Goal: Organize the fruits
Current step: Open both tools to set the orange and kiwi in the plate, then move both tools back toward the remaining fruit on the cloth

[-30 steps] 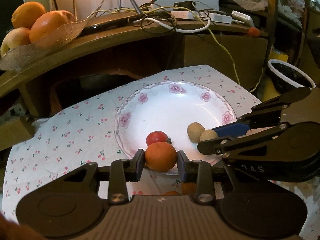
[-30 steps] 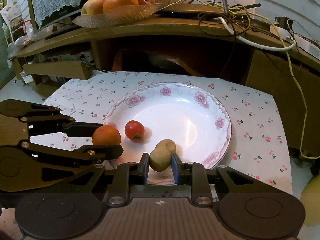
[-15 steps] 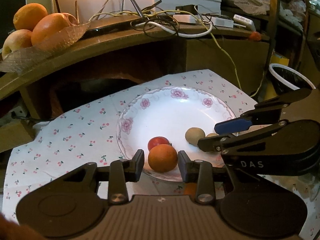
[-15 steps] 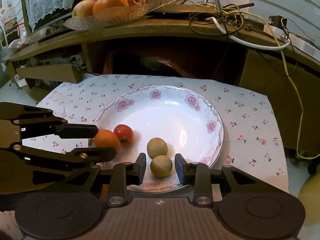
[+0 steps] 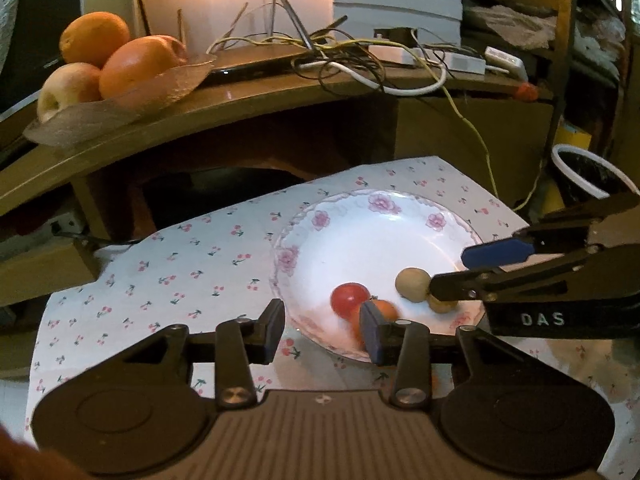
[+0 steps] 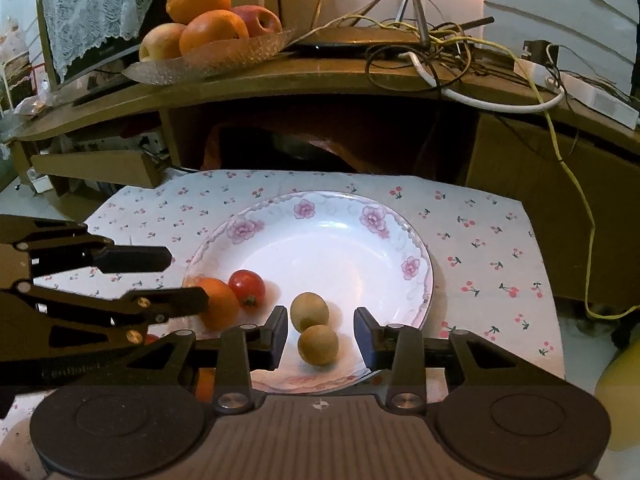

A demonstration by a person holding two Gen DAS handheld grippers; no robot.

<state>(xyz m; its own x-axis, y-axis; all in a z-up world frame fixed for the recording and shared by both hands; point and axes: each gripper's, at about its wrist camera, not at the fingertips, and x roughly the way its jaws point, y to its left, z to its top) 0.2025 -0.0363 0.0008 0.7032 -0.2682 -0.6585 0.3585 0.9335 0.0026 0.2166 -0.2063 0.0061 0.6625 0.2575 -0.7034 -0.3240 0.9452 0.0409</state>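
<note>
A white plate with pink flowers (image 6: 340,240) (image 5: 360,232) lies on the cherry-print cloth. In it lie a small orange (image 6: 218,304) (image 5: 386,310), a red tomato (image 6: 248,286) (image 5: 349,299) and two tan round fruits (image 6: 309,311) (image 6: 318,345) (image 5: 412,283). My left gripper (image 5: 322,328) is open and empty, shifted left of the orange, at the plate's near rim. My right gripper (image 6: 320,334) is open, its fingers either side of the nearer tan fruit without touching it.
A wooden shelf (image 6: 320,76) behind holds a glass dish of oranges and apples (image 6: 208,28) and tangled cables (image 6: 440,52). A dark bin with a white rim (image 5: 588,172) stands at the right. A yellow thing (image 6: 620,392) is at the right edge.
Both grippers opened and let go: the orange and the tan fruit now lie in the plate. Both grippers drew back, and the left one shifted to the left.
</note>
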